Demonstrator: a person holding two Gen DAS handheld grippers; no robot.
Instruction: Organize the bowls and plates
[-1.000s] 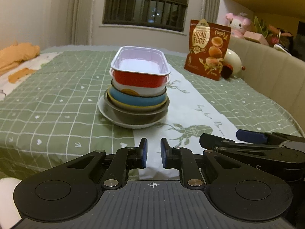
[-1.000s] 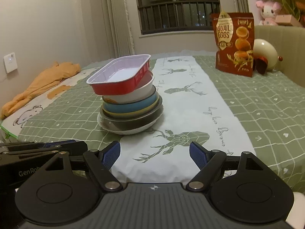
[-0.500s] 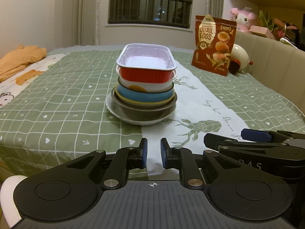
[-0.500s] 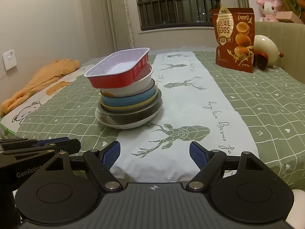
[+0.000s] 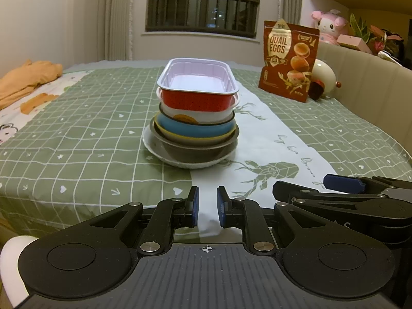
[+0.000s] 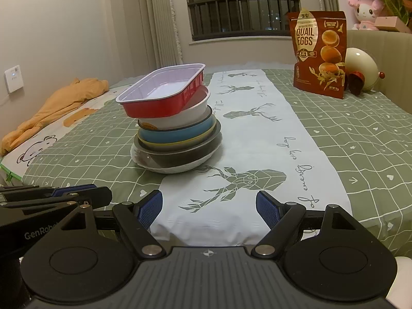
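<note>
Left wrist view: stack of dishes [image 5: 193,118] at frame centre, on the green checked cloth [image 5: 77,134] where it meets the white deer runner [image 5: 278,141]. Bottom to top: white plate [image 5: 154,145], dark bowl [image 5: 195,152], yellow-rimmed bowl [image 5: 164,131], blue bowl [image 5: 195,128], white bowl [image 5: 206,114], red foil tray [image 5: 197,86] on top. Left gripper [image 5: 206,207] at bottom centre, pads nearly together with a narrow gap, holding nothing, well short of the stack. Right gripper's fingers [image 5: 342,184] poke in at lower right. Quail eggs bag [image 5: 289,60] upper right, orange garment [image 5: 25,77] at left edge.

Right wrist view: same stack [image 6: 175,134] centre-left. Red foil tray [image 6: 164,94] sits tilted, its near end overhanging the white bowl [image 6: 180,118]. Right gripper [image 6: 209,208] bottom centre, jaws spread wide, empty. Left gripper's fingers [image 6: 67,191] at lower left.

Risks, judged: tray looks light and poorly seated, so a nudge could slide it off. Bowls nest loosely; lifting one from the middle may drag those above. Soft bedding underneath could let the whole pile tip.
</note>
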